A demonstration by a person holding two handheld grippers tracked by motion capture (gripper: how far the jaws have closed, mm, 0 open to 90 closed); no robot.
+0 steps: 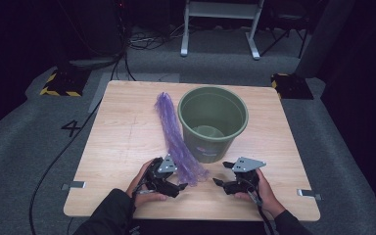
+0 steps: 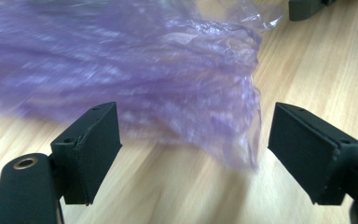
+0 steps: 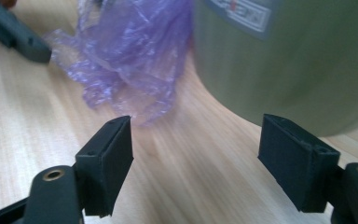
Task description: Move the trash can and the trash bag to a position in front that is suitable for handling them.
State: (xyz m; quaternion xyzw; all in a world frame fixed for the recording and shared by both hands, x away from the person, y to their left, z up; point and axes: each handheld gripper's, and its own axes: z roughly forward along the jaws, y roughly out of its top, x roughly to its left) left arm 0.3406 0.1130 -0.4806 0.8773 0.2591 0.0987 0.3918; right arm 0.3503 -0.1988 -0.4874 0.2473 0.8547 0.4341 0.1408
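A long, crumpled purple plastic bag (image 1: 176, 139) lies stretched on the wooden table (image 1: 122, 132), running from the far middle toward me beside a green bucket (image 1: 214, 143). My left gripper (image 1: 181, 186) sits at the bag's near end with its jaws open. In the left gripper view the bag (image 2: 144, 60) lies just ahead of and partly between the jaws of the left gripper (image 2: 193, 126), and neither pad presses on it. My right gripper (image 1: 218, 182) is open and holds nothing. In the right gripper view the right gripper (image 3: 196, 128) faces the bag's tip (image 3: 130, 51) and the bucket wall (image 3: 298, 60).
The bucket is upright, and a pale patch shows at its bottom. Beyond the table's far edge are grey carpet, cables, yellow-black weighted stands (image 1: 61, 83) and white frame legs (image 1: 220, 29). Metal brackets (image 1: 309, 194) sit at the table's near corners.
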